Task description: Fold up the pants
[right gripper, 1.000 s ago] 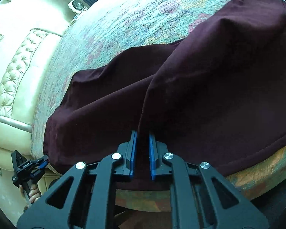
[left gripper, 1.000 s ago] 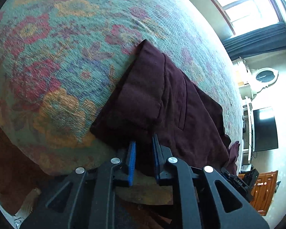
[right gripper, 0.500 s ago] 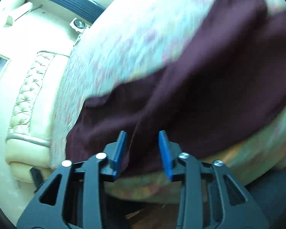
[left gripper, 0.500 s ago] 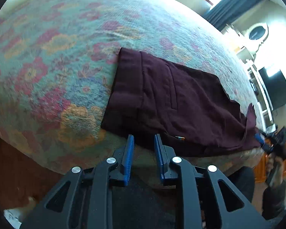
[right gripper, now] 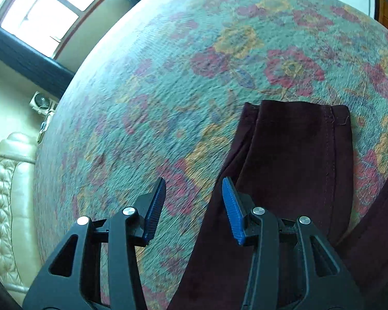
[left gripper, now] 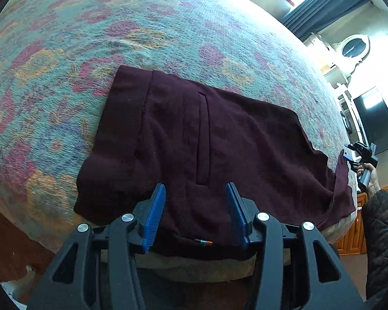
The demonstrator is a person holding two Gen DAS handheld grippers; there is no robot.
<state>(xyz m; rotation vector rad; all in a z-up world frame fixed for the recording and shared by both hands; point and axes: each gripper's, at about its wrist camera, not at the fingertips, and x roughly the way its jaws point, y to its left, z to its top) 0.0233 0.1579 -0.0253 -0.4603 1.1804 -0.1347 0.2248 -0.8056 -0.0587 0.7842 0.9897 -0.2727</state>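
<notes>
I am holding my left gripper (left gripper: 195, 213) and right gripper (right gripper: 194, 206) released above the pants (left gripper: 207, 142), seemingly halved lengthwise, crosswise folds remaining

Left gripper (left gripper: 195, 208): black angular frame, blue ribbed pads, silver round screws.
Right gripper (right gripper: 194, 201): same black frame, blue pads, silver screws.
Sleeve (left gripper: 381, 230): dark, quilted, padded.

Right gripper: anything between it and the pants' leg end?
Nothing visible. The right gripper hangs open over the floral bedspread, and the pants leg hem lies flat just ahead to its right, uncovered.
</notes>
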